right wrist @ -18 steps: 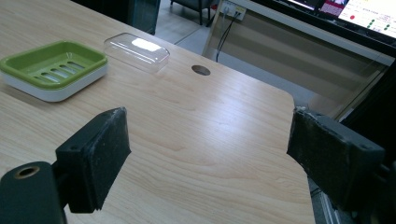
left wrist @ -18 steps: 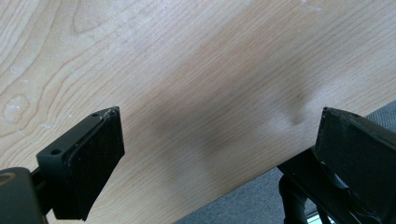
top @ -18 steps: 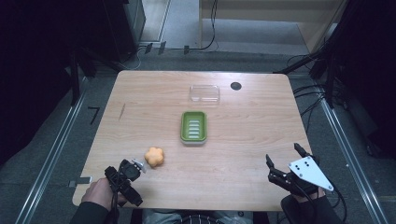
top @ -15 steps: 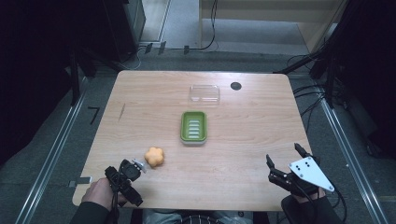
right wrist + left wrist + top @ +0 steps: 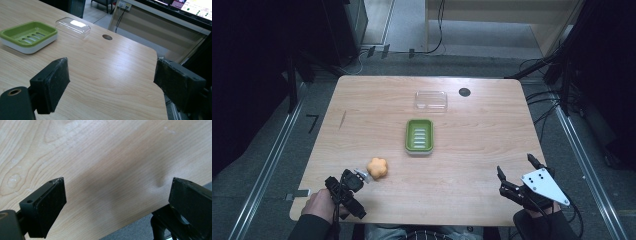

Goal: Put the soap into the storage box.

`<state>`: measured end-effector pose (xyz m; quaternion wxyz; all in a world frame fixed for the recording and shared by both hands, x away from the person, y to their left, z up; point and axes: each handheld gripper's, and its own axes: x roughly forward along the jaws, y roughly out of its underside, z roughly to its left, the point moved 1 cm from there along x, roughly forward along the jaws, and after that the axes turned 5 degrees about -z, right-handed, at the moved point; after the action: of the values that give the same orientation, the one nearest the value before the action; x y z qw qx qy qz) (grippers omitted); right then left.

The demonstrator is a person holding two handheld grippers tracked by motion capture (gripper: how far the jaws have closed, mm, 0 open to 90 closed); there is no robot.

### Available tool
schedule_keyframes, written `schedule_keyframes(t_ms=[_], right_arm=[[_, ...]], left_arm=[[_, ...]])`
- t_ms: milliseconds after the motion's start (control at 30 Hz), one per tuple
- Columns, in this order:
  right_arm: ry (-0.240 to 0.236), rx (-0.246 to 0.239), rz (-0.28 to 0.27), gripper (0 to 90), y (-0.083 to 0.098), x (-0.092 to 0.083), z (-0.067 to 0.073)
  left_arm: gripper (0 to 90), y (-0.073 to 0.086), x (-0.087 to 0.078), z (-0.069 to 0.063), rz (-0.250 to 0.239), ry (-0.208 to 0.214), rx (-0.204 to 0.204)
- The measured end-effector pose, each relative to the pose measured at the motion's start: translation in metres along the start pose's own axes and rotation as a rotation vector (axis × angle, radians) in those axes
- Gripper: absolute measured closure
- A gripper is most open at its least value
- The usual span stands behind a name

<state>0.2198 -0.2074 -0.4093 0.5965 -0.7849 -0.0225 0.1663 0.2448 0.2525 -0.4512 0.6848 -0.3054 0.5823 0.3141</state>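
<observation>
- Evidently little was done: the orange flower-shaped soap (image 5: 377, 168) lay on the wooden table (image 5: 472, 150), outside the empty green soap dish (image 5: 419, 135)
- The left tool (image 5: 360, 176) sat released just beside it; the right tool (image 5: 514, 172) was likewise released, holding nothing

We see dark sleeves at the lower frame corners, a black left gripper (image 5: 346, 188) with black cable at lower left, and a black right gripper (image 5: 517, 172) at lower right topped by a grey three-cornered plate (image 5: 544, 186) with small dark dots.
</observation>
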Motion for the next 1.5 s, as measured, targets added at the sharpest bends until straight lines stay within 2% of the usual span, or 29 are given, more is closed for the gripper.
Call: schedule_keyframes(t_ms=[167,233,667,1133,1433,1500], right_arm=[[-0.003,0.000,0.004,13.3,0.000,0.001,0.001],[-0.006,-0.002,0.003,13.3,-0.001,0.002,0.001],[-0.009,-0.002,0.005,13.4,-0.001,0.003,0.002],[-0.009,-0.002,0.005,13.3,-0.001,0.003,0.002],[-0.010,-0.001,0.003,13.4,-0.001,0.003,0.001],[-0.011,-0.004,0.005,13.4,-0.001,0.003,0.001]], left_arm=[[0.0,-0.002,-0.001,0.001,-0.032,0.012,-0.008],[0.0,-0.008,0.000,0.000,-0.037,0.023,0.007],[0.0,-0.031,-0.002,0.007,-0.085,0.028,0.011],[0.0,-0.050,-0.002,0.010,-0.107,0.033,0.033],[0.0,-0.058,-0.002,0.011,-0.114,0.041,0.035],[0.0,-0.061,0.000,0.013,-0.115,0.048,0.024]])
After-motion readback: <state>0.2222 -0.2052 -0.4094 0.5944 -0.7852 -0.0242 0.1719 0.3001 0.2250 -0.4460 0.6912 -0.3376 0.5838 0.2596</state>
